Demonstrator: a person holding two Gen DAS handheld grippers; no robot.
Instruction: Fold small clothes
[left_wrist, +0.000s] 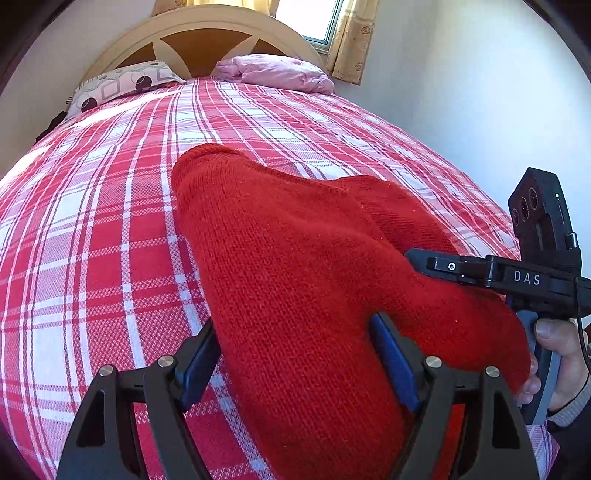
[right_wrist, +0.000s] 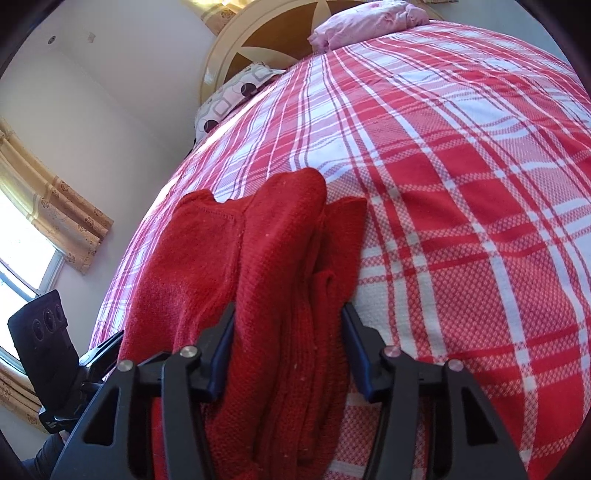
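The left gripper (left_wrist: 295, 354) has its blue pads set wide on either side of a thick fold of the red knitted garment (left_wrist: 295, 258); the cloth fills the gap and both pads touch it, so the jaws are clamped on the knit. The right gripper (right_wrist: 288, 354) stands narrower around a bunched, layered edge of the same garment (right_wrist: 258, 277). Its left pad presses the cloth, while whether the right pad touches cannot be told for sure, though the fabric looks gathered between them.

The garment lies on a bed with a red and white checked cover (left_wrist: 110, 221), near the foot end, one rounded end reaching toward the pillows. In the left wrist view the right tool's black body marked DAS (left_wrist: 524, 277) crosses over the knit's right side, and a hand (left_wrist: 561, 354) grips its handle, partly hidden behind the cloth.

Farther off, a patterned pillow (left_wrist: 122, 83) and a pink pillow (left_wrist: 277, 72) lie against a curved headboard (left_wrist: 199, 33). A curtained window (left_wrist: 325, 22) sits above, with pale walls beside the bed.
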